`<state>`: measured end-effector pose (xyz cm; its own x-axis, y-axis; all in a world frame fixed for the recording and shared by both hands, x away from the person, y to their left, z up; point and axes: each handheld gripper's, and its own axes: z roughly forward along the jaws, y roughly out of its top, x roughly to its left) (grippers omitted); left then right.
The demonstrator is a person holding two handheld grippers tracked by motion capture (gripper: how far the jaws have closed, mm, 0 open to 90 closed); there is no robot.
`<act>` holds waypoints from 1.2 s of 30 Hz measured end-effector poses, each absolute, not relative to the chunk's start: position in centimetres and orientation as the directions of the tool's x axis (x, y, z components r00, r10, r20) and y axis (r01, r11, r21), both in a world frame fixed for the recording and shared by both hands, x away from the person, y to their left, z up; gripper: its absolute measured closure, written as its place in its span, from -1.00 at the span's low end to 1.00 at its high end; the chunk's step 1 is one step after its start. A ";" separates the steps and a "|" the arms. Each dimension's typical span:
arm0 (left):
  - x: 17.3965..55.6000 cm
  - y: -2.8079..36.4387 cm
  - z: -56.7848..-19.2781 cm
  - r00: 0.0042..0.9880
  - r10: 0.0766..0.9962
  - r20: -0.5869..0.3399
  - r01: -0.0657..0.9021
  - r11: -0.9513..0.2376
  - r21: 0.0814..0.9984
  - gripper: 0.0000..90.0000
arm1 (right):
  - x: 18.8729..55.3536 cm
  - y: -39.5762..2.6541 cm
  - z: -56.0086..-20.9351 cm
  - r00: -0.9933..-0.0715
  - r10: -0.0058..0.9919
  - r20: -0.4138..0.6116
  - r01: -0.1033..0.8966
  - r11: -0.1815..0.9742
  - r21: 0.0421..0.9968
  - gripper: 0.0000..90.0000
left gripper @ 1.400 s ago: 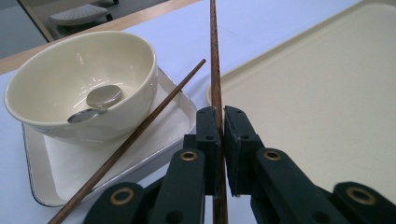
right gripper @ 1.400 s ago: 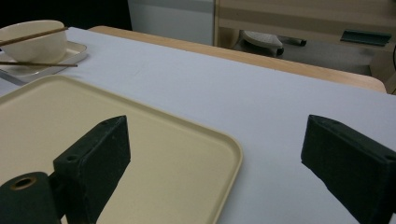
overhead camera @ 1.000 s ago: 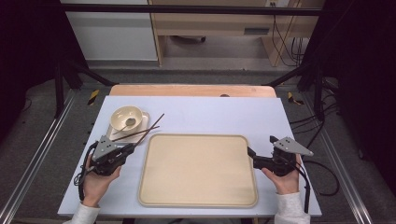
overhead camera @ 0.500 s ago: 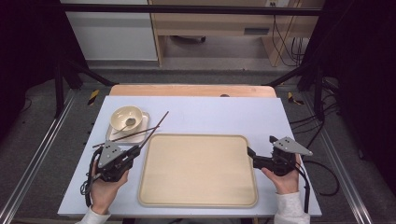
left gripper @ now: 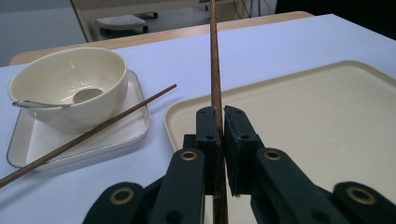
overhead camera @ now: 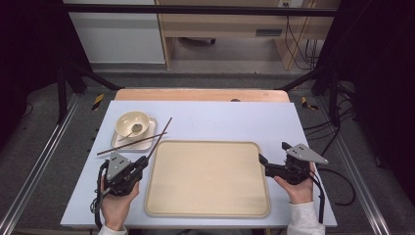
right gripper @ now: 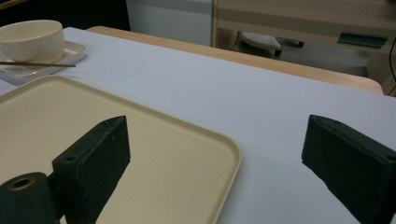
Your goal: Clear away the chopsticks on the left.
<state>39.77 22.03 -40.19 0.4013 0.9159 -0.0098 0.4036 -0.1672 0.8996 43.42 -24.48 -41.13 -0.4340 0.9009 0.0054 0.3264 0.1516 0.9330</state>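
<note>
Currently the left gripper point(overhead camera: 143, 164) is clamped on one chopstick point(left gripper: 215, 70), jaws pinched nearly together near the stick's lower end. The long free end juts forward past the tray's point(overhead camera: 254, 149) near-left corner toward the bowl point(overhead camera: 132, 123). The second chopstick point(overhead camera: 131, 144) lies across the small square plate point(overhead camera: 148, 139) under the bowl, one end out on the table point(overhead camera: 235, 122). A metal spoon point(left gripper: 56, 101) rests inside the bowl.

Handling, as judged: the stick is thin, stiff, very light wood, and round, so it can roll or pivot between flat pads. Gripped this far from its middle, the long end has leverage and may swing if it brushes the tray rim. A hold nearer the middle would steady it; squeeze force matters little, alignment more.

The right gripper point(overhead camera: 264, 162) stands wide open at the tray's right edge, nothing between its jaws.
</note>
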 end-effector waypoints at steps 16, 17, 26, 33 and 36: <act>38.9 19.9 -42.5 0.311 0.946 -0.088 0.408 -0.049 0.912 0.89 | 43.4 -24.5 -41.1 -0.430 0.903 -0.003 0.317 0.154 0.936 -0.82; 38.9 19.8 -42.7 0.310 0.945 -0.102 0.406 -0.035 0.913 0.88 | 43.4 -24.5 -41.2 -0.431 0.902 -0.009 0.315 0.160 0.936 -0.82; 38.8 18.4 -44.6 0.241 0.964 -0.108 0.434 -0.007 0.901 0.88 | 43.4 -24.5 -41.2 -0.430 0.903 -0.012 0.313 0.162 0.936 -0.82; 38.6 18.0 -45.9 0.213 0.970 -0.113 0.464 0.001 0.886 0.88 | 43.4 -24.5 -41.2 -0.429 0.903 -0.014 0.313 0.163 0.936 -0.82; 38.5 17.9 -46.3 0.205 0.972 -0.112 0.471 0.002 0.882 0.88 | 43.4 -24.4 -41.2 -0.428 0.904 -0.014 0.316 0.164 0.935 -0.82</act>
<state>38.50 17.87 -46.25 0.2052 0.9723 -0.1120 0.4709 0.0023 0.8822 43.44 -24.40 -41.22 -0.4281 0.9036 -0.0139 0.3155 0.1639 0.9347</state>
